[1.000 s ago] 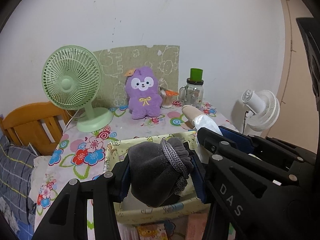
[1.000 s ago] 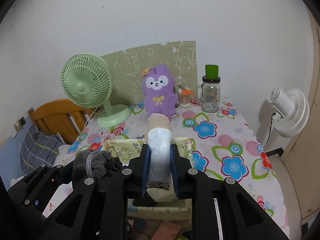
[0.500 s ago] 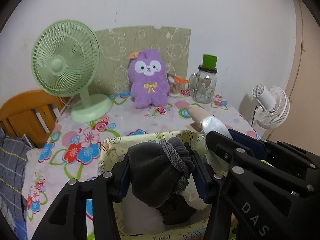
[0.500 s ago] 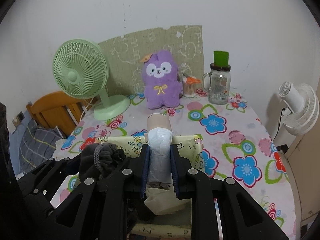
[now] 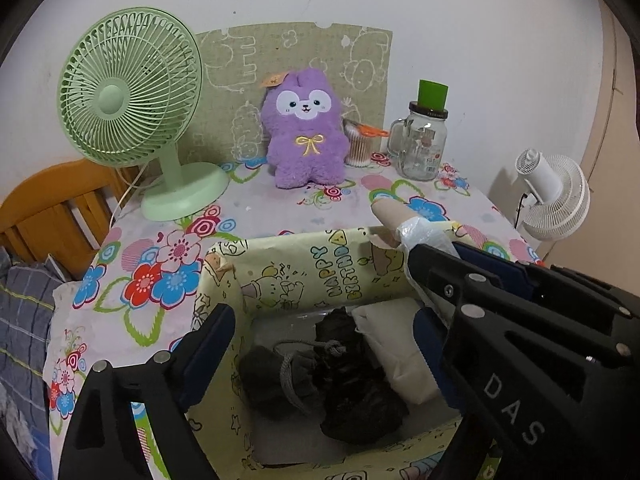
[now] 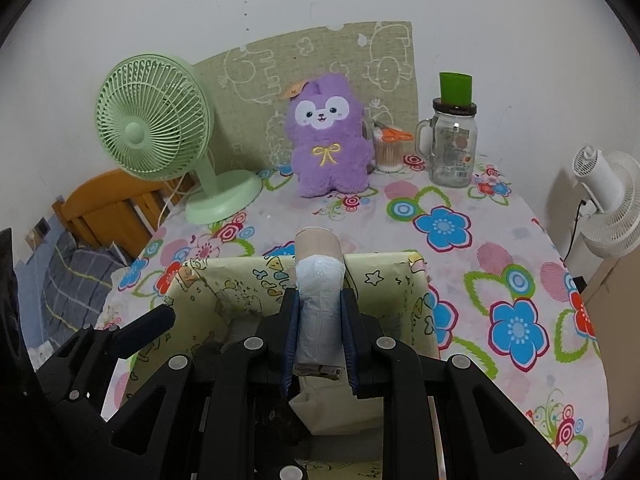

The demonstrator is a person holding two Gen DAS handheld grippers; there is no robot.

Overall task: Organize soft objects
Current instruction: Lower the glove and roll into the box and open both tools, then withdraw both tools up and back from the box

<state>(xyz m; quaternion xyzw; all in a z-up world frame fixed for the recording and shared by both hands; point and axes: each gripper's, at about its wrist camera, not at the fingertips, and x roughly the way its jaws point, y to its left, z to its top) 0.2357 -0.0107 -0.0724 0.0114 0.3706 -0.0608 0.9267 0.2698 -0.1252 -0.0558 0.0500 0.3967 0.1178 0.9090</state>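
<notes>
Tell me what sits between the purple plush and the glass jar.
A small cup of cotton swabs with orange scissors on top stands between the plush and the jar, close beside the plush. Both wrist views show it.

Left matte black plastic two-finger gripper (image 5: pixel 320 344), lower frame: silver round screw heads, navy blue pads. Right matte black gripper (image 6: pixel 319 320), lower centre: same screws, blue pads; white "DAS" lettering.

Box (image 5: pixel 280 276) mouth crowded: right tongs (image 6: pixel 319 320), roll (image 6: pixel 320 300) above.
</notes>
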